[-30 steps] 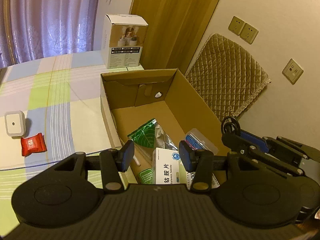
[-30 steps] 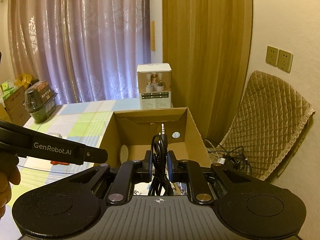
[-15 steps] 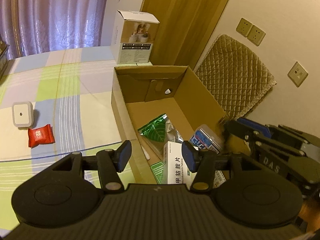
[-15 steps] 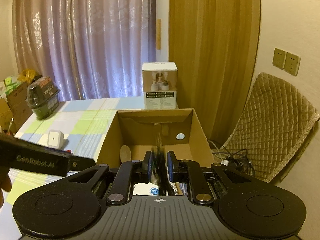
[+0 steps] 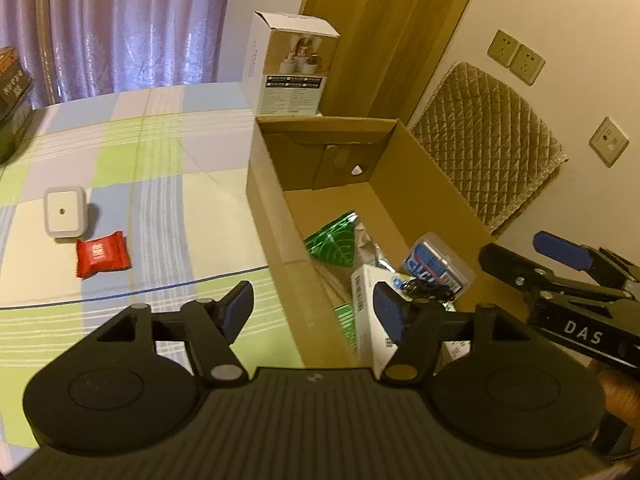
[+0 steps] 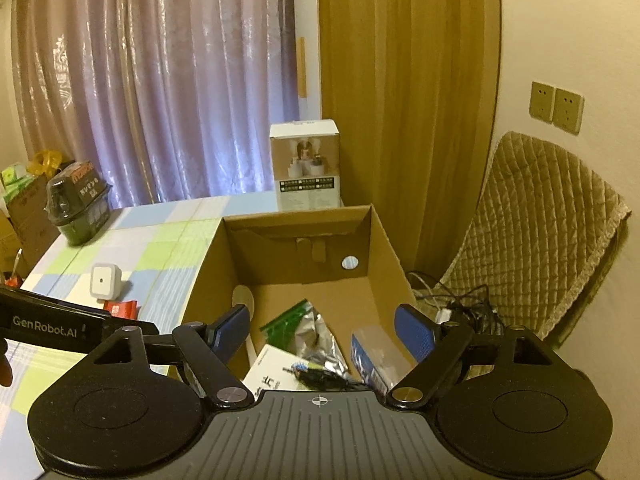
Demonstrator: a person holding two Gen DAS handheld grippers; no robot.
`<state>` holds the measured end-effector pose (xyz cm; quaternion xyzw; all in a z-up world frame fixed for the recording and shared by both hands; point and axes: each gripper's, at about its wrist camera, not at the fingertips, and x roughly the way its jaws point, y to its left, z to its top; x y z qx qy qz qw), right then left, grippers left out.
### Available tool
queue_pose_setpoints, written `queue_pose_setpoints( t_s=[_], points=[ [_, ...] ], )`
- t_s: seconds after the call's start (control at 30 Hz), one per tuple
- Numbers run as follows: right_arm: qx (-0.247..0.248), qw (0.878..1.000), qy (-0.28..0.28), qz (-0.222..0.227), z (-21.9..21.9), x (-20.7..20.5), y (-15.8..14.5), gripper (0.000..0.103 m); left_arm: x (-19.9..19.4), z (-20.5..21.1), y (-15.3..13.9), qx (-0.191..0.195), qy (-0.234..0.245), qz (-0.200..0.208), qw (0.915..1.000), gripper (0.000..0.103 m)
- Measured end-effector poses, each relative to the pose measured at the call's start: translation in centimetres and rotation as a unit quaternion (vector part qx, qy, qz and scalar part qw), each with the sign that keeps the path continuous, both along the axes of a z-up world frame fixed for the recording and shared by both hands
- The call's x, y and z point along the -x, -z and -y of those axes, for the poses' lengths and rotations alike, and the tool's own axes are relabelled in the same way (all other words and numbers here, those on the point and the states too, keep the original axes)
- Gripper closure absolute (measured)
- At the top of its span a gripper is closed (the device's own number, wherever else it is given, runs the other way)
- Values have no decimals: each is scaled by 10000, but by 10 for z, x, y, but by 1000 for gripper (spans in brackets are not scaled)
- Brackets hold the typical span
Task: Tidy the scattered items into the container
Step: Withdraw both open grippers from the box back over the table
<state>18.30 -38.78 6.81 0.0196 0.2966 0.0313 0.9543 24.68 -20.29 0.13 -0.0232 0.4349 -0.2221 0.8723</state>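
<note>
The right gripper, clamped on the audio cable a second ago, now gapes wide over the cardboard box, the cable dropped inside, while the left gripper stays wide and empty.

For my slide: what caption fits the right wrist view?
Open right tongs above the cardboard box, black cable lying inside.

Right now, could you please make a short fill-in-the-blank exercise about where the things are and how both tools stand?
1. The black cable lies inside the cardboard ____.
2. The red packet rests on the checked cloth beside the white ____.
3. Both the left tool and the right tool have their jaws ____.
4. The green packet lies in the box, ____ the white medicine carton.

Missing words: box; plug; open; behind
</note>
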Motion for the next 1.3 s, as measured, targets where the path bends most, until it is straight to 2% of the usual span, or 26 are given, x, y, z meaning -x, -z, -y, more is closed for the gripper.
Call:
queue_pose_setpoints(
  t_s=[0.23, 0.4, 0.47, 0.73, 1.0, 1.3],
  points=[
    [-14, 10000, -59, -21, -10, 16, -3, 17, 13, -11, -6, -204, -105, 91, 9997, 22],
    [-1, 9999, -119, 17, -21, 26, -9, 17, 26, -22, -13, -323, -159, 190, 9992, 4],
    [16, 9999, -147, 35, -26, 31, -12, 17, 32, -26, -16, -398, -187, 240, 9987, 1],
    [47, 9993, -364, 115, -48, 49, -24, 17, 60, -63, -13, -610, -328, 202, 9974, 1],
    [77, 9969, -771, 154, -86, 55, -29, 17, 80, -119, -1, -819, -764, 5, 9937, 1],
    [108, 9924, -1221, 138, -134, 50, -28, 17, 91, -167, -5, -816, -1124, -26, 9903, 1]
  ],
)
